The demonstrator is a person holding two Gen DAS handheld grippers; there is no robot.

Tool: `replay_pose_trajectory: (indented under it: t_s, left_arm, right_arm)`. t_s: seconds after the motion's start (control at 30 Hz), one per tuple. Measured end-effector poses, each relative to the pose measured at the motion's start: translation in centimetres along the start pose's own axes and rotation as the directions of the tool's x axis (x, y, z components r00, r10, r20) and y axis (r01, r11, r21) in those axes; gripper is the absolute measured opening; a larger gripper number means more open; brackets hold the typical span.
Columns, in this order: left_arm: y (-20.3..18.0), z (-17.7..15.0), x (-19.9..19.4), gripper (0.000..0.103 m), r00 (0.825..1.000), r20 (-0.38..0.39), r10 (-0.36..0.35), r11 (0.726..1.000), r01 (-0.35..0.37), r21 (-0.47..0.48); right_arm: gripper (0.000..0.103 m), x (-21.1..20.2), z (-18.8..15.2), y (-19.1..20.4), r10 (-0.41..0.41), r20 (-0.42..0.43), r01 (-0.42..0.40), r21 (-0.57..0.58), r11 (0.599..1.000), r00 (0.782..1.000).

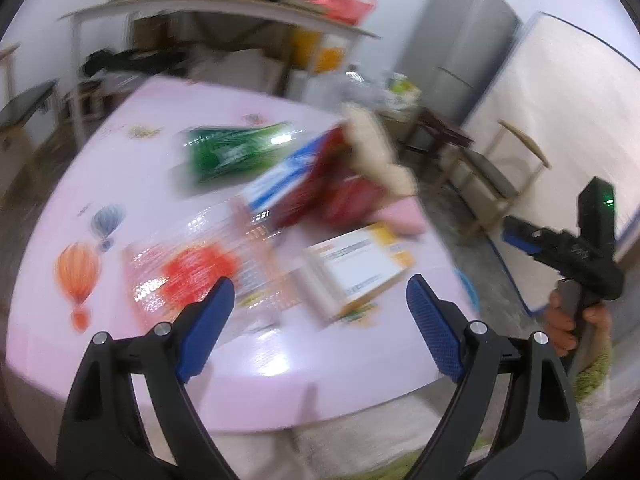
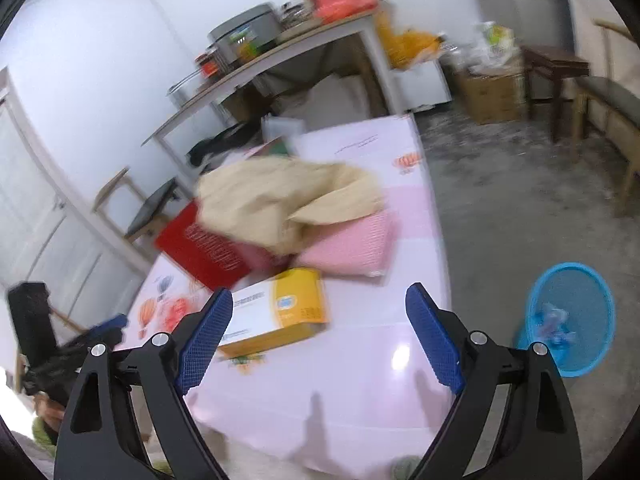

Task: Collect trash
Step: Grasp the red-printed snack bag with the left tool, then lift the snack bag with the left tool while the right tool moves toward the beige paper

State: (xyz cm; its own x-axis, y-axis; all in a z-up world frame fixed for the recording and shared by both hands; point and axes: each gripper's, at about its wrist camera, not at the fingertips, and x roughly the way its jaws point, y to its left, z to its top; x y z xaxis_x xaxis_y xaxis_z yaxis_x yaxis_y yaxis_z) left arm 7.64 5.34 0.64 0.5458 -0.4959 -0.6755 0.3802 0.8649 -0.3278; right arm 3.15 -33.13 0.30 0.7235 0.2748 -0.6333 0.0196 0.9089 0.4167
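Observation:
My left gripper [image 1: 320,300] is open and empty above the near edge of a pink table [image 1: 280,380]. Ahead of it lie a clear wrapper with red print [image 1: 188,276], a yellow and white box [image 1: 356,268], a green packet [image 1: 232,152], a red and blue box [image 1: 304,184] and crumpled beige paper [image 1: 376,148]. My right gripper [image 2: 320,312] is open and empty over the same table [image 2: 360,380]. The yellow box [image 2: 280,312] lies just ahead of it, with the beige paper [image 2: 280,200], a red box [image 2: 204,248] and a pink pad [image 2: 352,244] beyond. Both views are blurred.
A blue mesh bin [image 2: 568,320] with some scraps stands on the floor right of the table. A cluttered shelf table [image 2: 280,52], cardboard boxes [image 2: 492,92], a wooden chair [image 1: 500,176] and a grey fridge [image 1: 460,40] stand behind. The other gripper shows at the right [image 1: 568,248].

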Motion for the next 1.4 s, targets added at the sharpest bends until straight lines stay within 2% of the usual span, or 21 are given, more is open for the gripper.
replay_pose_trajectory:
  t_s: [0.17,0.37,0.57,0.63,0.7,0.87,1.07,1.17,1.3,1.4]
  left_arm:
    - [4.0,-2.9,-0.1,0.084,0.998,-0.028,0.053,0.997,-0.055,-0.051]
    - [6.7,-4.2,0.7,0.084,0.998,-0.046,0.036,0.988,-0.042,-0.147]
    - [10.2,-4.0,2.1,0.075,0.997,-0.063,0.039,0.964,-0.054,-0.259]
    - [11.3,-3.9,3.0,0.066,0.995,-0.088,0.044,0.956,-0.067,-0.287]
    - [11.8,-3.4,3.1,0.065,0.996,-0.08,0.039,0.954,-0.061,-0.294]
    - [12.3,-2.4,3.9,0.055,0.994,-0.104,0.039,0.95,-0.069,-0.304]
    - [13.1,-2.4,4.1,0.031,0.992,-0.123,0.041,0.942,-0.08,-0.326]
    - [13.8,-2.6,4.1,0.019,0.992,-0.129,0.012,0.931,-0.059,-0.361]
    - [14.6,-3.1,3.5,0.015,0.994,-0.105,-0.043,0.912,-0.004,-0.411]
    - [15.2,-3.4,2.6,0.015,0.99,-0.057,-0.128,0.881,0.087,-0.464]
  right_arm:
    - [0.086,3.3,-0.7,4.3,0.077,-0.103,-0.081,-0.027,0.996,0.992]
    - [0.083,6.9,-1.5,9.8,0.118,-0.195,-0.139,-0.095,0.986,0.974]
    - [0.068,10.8,-2.3,14.5,0.058,-0.255,-0.115,-0.216,0.969,0.965]
    - [0.064,12.3,-2.5,16.0,0.019,-0.26,-0.093,-0.276,0.957,0.965]
    - [0.06,13.5,-2.6,16.9,-0.012,-0.265,-0.075,-0.314,0.946,0.964]
    - [0.05,16.4,-3.1,18.4,-0.092,-0.29,-0.026,-0.379,0.925,0.953]
    - [0.039,18.4,-3.3,19.0,-0.125,-0.323,-0.016,-0.402,0.916,0.938]
    - [0.035,18.7,-3.6,19.3,-0.129,-0.335,-0.021,-0.409,0.912,0.933]
    - [0.032,19.3,-3.9,19.9,-0.137,-0.345,-0.021,-0.418,0.908,0.929]
    - [0.027,19.7,-4.3,20.0,-0.136,-0.359,-0.029,-0.419,0.908,0.924]
